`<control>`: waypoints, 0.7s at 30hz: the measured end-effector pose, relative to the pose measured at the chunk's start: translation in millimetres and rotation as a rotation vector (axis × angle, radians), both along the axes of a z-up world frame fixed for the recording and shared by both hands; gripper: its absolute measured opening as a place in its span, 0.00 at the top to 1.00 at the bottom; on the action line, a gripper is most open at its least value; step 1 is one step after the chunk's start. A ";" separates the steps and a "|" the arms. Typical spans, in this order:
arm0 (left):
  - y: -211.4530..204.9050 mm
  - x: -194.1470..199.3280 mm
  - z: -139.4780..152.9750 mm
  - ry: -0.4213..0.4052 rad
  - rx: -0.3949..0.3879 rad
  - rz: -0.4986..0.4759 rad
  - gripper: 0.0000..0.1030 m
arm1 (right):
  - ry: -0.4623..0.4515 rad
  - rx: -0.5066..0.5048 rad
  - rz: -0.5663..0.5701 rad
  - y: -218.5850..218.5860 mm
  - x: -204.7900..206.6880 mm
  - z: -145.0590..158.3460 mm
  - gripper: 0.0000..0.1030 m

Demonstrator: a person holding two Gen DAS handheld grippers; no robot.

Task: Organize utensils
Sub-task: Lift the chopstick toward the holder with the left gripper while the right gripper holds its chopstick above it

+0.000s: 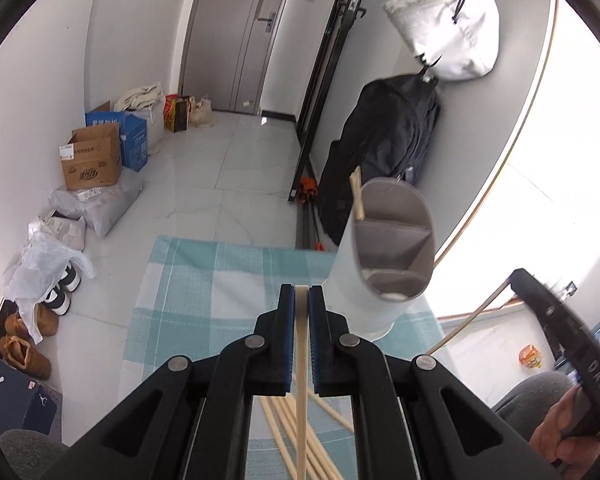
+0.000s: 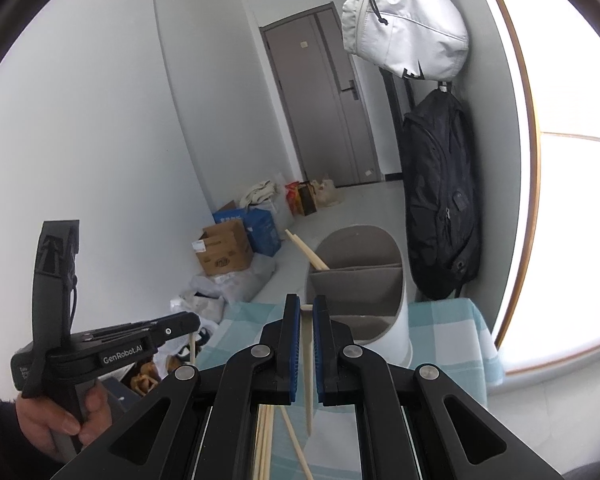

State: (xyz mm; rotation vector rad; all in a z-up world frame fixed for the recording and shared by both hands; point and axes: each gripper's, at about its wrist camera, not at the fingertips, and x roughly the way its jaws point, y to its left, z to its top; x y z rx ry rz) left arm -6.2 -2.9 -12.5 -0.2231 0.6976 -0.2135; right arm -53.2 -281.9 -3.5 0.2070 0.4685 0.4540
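Left tool [image 1: 301,294] pinching chopstick [image 1: 300,360]; right tool [image 2: 306,305] pinching chopstick [image 2: 308,380]. Divided white holder [image 1: 380,264] near far right corner of checkered surface [image 1: 204,280], loose chopsticks [image 1: 288,432] near edge.

A white bag [image 1: 448,24] hangs on the wall at one o'clock, with a black backpack [image 1: 384,148] hanging just below it. A grey door [image 1: 240,32] stands at twelve o'clock. Along the wall from nine to eleven o'clock sit a brown cardboard box [image 1: 94,160], a blue box [image 1: 134,136], plastic bags [image 1: 96,204] and shoes [image 1: 28,344].
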 end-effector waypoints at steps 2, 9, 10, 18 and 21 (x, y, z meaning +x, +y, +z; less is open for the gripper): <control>-4.0 -2.3 12.9 -0.036 -0.012 -0.004 0.97 | 0.004 0.012 -0.001 -3.5 0.1 5.7 0.95; -14.1 6.8 60.1 -0.172 -0.071 0.001 0.97 | 0.020 0.048 0.006 -17.6 10.3 36.9 0.95; -16.0 10.8 65.8 -0.186 -0.085 -0.001 0.97 | 0.020 0.052 0.010 -19.8 13.2 43.8 0.95; -28.0 44.7 109.4 -0.298 -0.134 0.020 0.97 | 0.035 0.077 0.004 -37.6 47.4 92.1 0.95; -32.2 57.3 119.8 -0.320 -0.145 0.022 0.97 | 0.025 0.067 -0.003 -40.4 63.0 106.3 0.95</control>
